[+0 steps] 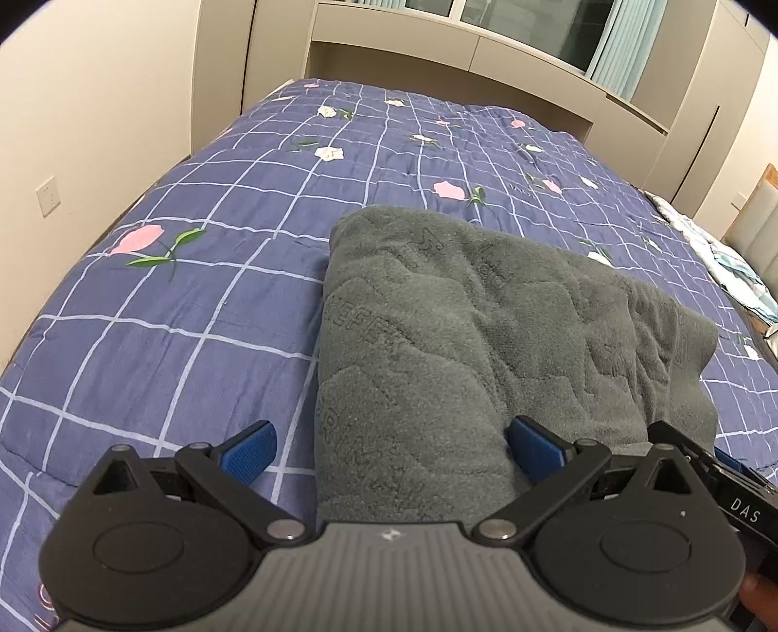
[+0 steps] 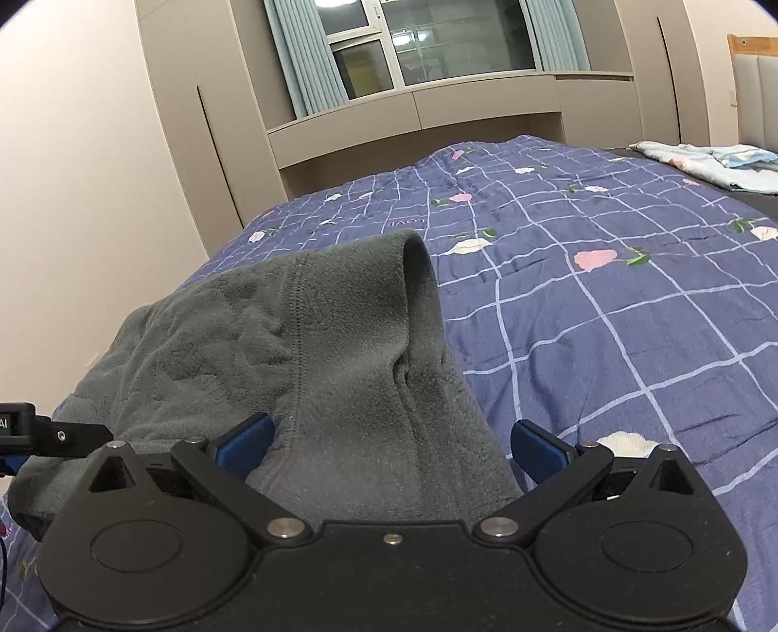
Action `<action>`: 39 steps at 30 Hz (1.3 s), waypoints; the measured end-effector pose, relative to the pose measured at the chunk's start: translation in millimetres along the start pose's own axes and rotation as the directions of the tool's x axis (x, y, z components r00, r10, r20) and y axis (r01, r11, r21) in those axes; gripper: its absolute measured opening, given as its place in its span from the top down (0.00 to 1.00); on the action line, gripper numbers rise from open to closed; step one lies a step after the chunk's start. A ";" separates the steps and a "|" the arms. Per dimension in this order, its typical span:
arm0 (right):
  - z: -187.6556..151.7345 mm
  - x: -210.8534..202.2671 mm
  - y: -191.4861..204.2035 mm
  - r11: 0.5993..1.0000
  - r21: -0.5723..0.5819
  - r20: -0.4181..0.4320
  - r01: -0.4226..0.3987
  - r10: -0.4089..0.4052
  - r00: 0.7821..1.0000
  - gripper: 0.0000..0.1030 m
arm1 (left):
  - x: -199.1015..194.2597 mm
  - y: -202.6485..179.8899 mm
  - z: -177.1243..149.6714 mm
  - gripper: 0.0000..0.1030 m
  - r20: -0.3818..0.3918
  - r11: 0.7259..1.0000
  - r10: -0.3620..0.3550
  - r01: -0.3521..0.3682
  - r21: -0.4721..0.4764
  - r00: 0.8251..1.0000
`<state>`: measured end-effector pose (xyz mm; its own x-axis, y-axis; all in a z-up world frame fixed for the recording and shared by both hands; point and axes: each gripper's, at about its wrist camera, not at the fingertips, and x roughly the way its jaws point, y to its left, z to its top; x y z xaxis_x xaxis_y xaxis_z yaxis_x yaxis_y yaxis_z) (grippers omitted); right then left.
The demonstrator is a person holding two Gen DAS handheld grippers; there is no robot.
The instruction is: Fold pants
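Grey fleece pants (image 1: 491,330) lie folded in a thick bundle on the blue checked quilt (image 1: 194,311). My left gripper (image 1: 391,449) is open, its blue pads spread wide over the near left edge of the bundle, holding nothing. In the right wrist view the pants (image 2: 340,350) show a raised fold with a seam. My right gripper (image 2: 389,445) is open too, its blue pads on either side of the pants' near right edge. The right gripper's body (image 1: 729,486) shows at the lower right of the left wrist view.
The quilt (image 2: 608,301) covers a wide bed. Beige cabinets (image 2: 340,121) and a window (image 2: 428,43) stand behind it. A pale folded cloth (image 2: 705,160) lies at the far right of the bed. A wall (image 1: 73,121) runs along the left.
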<state>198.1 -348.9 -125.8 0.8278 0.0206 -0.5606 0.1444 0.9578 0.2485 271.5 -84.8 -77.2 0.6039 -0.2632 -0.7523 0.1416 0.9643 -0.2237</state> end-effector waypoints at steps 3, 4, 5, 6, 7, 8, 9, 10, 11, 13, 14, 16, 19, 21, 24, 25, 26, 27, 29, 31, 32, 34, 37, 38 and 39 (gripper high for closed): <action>0.0 -0.8 -2.5 1.000 0.013 -0.004 -0.008 0.008 1.000 0.00 | -0.2 0.4 0.6 0.00 -0.006 1.000 -0.005 0.005 -0.002 1.000; 0.4 -0.4 -4.1 1.000 0.018 -0.006 -0.013 0.013 1.000 0.00 | -0.5 0.8 1.1 0.00 -0.008 1.000 -0.007 0.007 -0.002 1.000; 0.7 0.0 -5.3 1.000 0.025 -0.009 -0.019 0.020 1.000 0.00 | -0.7 1.1 1.5 0.00 -0.010 1.000 -0.009 0.009 -0.003 1.000; 0.8 0.3 -6.3 0.999 0.032 -0.013 -0.025 0.026 1.000 0.00 | -0.8 1.5 1.9 0.00 -0.012 1.000 -0.011 0.011 -0.004 1.000; 0.8 0.3 -7.0 0.999 0.037 -0.015 -0.029 0.030 0.999 0.00 | -0.9 1.9 2.2 0.00 -0.014 1.000 -0.012 0.012 -0.006 1.000; 1.1 0.4 -7.5 0.999 0.040 -0.016 -0.032 0.033 0.999 0.00 | -1.2 2.1 2.6 0.00 -0.017 1.000 -0.014 0.014 -0.008 1.000; 1.5 0.0 -7.5 0.999 0.041 -0.017 -0.035 0.036 0.999 0.00 | -1.8 2.5 3.3 0.00 -0.020 1.000 -0.017 0.017 -0.010 1.000; 2.4 0.0 -8.2 0.998 0.040 -0.018 -0.039 0.040 0.999 0.00 | -2.7 3.2 4.0 0.00 -0.024 1.000 -0.022 0.022 -0.010 0.999; 3.9 -0.3 -8.7 0.998 0.035 -0.021 -0.048 0.049 0.999 0.00 | -3.9 4.4 5.0 0.00 -0.028 1.000 -0.029 0.029 -0.009 0.999; 8.8 -0.4 -11.9 0.997 0.013 -0.034 -0.076 0.077 0.996 0.00 | -6.0 7.5 7.4 0.01 -0.037 0.999 -0.053 0.053 0.003 0.998; 12.4 -0.2 -13.6 0.995 -0.005 -0.046 -0.098 0.098 0.994 0.00 | -6.6 10.2 9.2 0.01 -0.046 0.997 -0.072 0.073 0.015 0.996; 19.1 2.2 -18.3 0.988 -0.034 -0.078 -0.153 0.150 0.986 0.00 | -6.0 16.9 13.3 0.01 -0.070 0.991 -0.122 0.125 0.041 0.990; 31.9 8.4 -30.0 0.965 -0.048 -0.145 -0.257 0.248 0.958 0.00 | -3.1 27.5 19.2 0.01 -0.097 0.975 -0.194 0.203 0.094 0.976; 38.8 12.3 -34.8 0.946 -0.058 -0.189 -0.319 0.304 0.934 0.00 | -0.9 32.8 23.0 0.01 -0.114 0.962 -0.237 0.250 0.114 0.965; 46.4 19.8 -42.1 0.921 -0.049 -0.241 -0.387 0.365 0.899 0.00 | 6.6 38.3 27.2 0.01 -0.145 0.944 -0.289 0.307 0.123 0.946; 48.6 23.7 -45.5 0.912 -0.032 -0.258 -0.408 0.387 0.885 0.00 | 9.3 40.4 28.2 0.01 -0.154 0.937 -0.308 0.328 0.124 0.939; 50.5 28.0 -49.1 0.904 -0.013 -0.275 -0.427 0.408 0.871 0.00 | 11.5 41.6 28.7 0.01 -0.162 0.930 -0.324 0.345 0.123 0.932; 51.5 31.4 -52.1 0.896 0.004 -0.287 -0.445 0.427 0.857 0.00 | 14.1 43.2 29.1 0.01 -0.168 0.925 -0.338 0.360 0.120 0.926; 52.8 39.9 -58.4 0.873 0.048 -0.315 -0.485 0.474 0.822 0.00 | 20.3 47.5 30.7 0.01 -0.186 0.913 -0.370 0.393 0.109 0.910; 52.9 47.3 -63.1 0.849 0.084 -0.337 -0.521 0.516 0.787 0.00 | 26.6 50.8 32.5 0.00 -0.204 0.902 -0.397 0.422 0.094 0.895; 54.6 51.4 -65.5 0.837 0.096 -0.344 -0.539 0.536 0.771 0.00 | 30.0 52.0 33.4 0.00 -0.212 0.898 -0.408 0.432 0.085 0.888; 56.2 56.6 -66.6 0.816 0.106 -0.356 -0.568 0.564 0.745 0.00 | 36.4 53.3 34.6 0.00 -0.228 0.888 -0.430 0.454 0.065 0.874; 60.5 65.8 -65.0 0.793 0.116 -0.368 -0.598 0.594 0.715 0.00 | 47.0 53.2 35.9 0.00 -0.242 0.874 -0.461 0.484 0.043 0.853; 61.5 68.4 -64.3 0.786 0.124 -0.369 -0.605 0.603 0.708 0.00 | 50.7 52.7 36.5 0.00 -0.246 0.869 -0.471 0.494 0.035 0.847; 62.4 71.4 -64.4 0.780 0.138 -0.367 -0.610 0.612 0.700 0.00 | 53.2 51.7 36.5 0.00 -0.248 0.865 -0.479 0.501 0.029 0.842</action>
<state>281.8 -427.0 -132.6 0.4691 0.7062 -0.5303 -0.3176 0.6952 0.6449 339.6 -47.9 -106.2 0.2462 -0.6911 -0.6796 0.4477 0.7030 -0.5527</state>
